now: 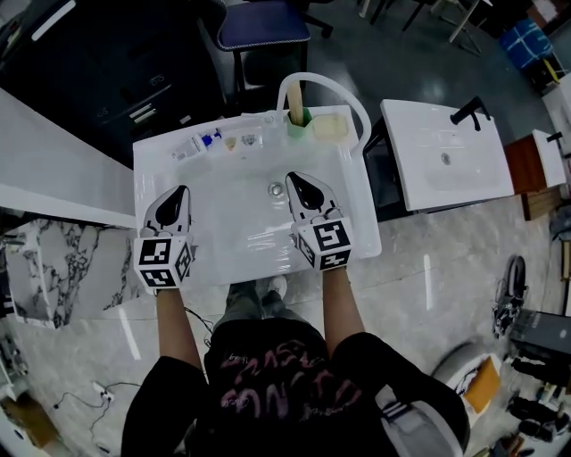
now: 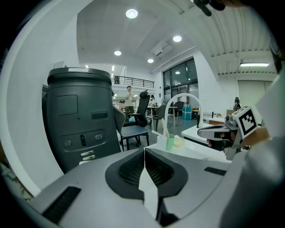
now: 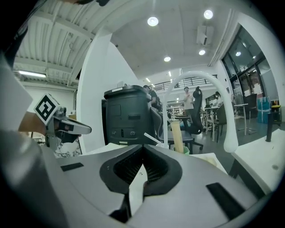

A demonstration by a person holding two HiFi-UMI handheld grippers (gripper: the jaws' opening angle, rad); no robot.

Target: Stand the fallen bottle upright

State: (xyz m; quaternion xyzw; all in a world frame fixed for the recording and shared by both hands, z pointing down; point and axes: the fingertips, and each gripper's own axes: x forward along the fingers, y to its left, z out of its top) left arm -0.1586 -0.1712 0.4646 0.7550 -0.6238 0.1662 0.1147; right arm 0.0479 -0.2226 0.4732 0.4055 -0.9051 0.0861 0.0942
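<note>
Task item: bottle (image 1: 194,147), count 1; a small pale body with a blue end, apparently lying on its side along the back left edge of the basin (image 1: 234,228); too small to make out in detail
Left tongs: left gripper (image 1: 182,193), count 1; jaws pressed together with nothing between them, over the left part of the basin and well short of the bottle
Right tongs: right gripper (image 1: 294,182), count 1; jaws likewise closed and empty, tips just beside the drain (image 1: 277,189)
Neighbours on the back edge: small items (image 1: 250,139), count 2, unidentified, just right of the bottle; green cup (image 1: 300,119), count 1, holding 1 beige stick (image 1: 294,100); pale yellow block (image 1: 328,126), count 1; white arched tube (image 1: 343,92), count 1
Beyond the basin: second basin (image 1: 446,156), count 1, with 1 black tap (image 1: 471,112); chair (image 1: 263,25), count 1
Risk, approach: closed jaws would push the bottle instead of taking it, so they likely need parting first
Risk, rolling: a round body on a glossy surface may roll or skid towards the rim when nudged
Risk, crowding: the two small items sit close, so a wide sweep could knock them
Risk, release: let go while tilted, the bottle may topple again
</note>
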